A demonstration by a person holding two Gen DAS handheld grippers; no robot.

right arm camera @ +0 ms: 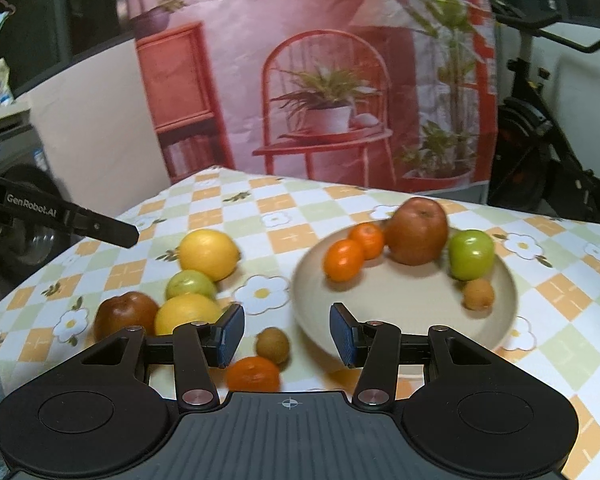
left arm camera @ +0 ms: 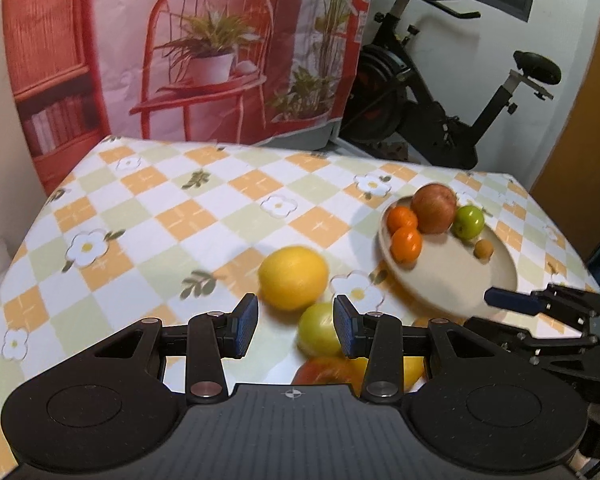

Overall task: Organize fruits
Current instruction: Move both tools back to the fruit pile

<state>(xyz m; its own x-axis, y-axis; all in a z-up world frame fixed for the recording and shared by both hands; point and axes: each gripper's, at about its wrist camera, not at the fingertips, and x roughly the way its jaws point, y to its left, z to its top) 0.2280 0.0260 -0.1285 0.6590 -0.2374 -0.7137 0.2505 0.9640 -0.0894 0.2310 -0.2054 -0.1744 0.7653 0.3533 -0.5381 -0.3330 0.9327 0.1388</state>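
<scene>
The table (right arm camera: 340,200) carries a beige plate (right arm camera: 404,308) on its right half, already holding a red apple (right arm camera: 418,230), a green apple (right arm camera: 471,254), two tangerines (right arm camera: 354,252) and one small brownish fruit (right arm camera: 478,294). The loose fruit lies left of the plate: a lemon (right arm camera: 209,254), a pale green apple (left arm camera: 320,328), a second yellow fruit (right arm camera: 188,314), a dark red apple (right arm camera: 125,314), a tangerine (right arm camera: 253,374) and a kiwi (right arm camera: 273,345).

The left gripper (left arm camera: 296,326) is nearer the loose cluster; the pale green apple sits just ahead, toward its right pad, the lemon beyond. Its jaws stand spread and hold nothing. The right gripper (right arm camera: 287,334) is likewise spread and empty, with the kiwi and tangerine just ahead between its fingers and the plate's near rim to its right.
</scene>
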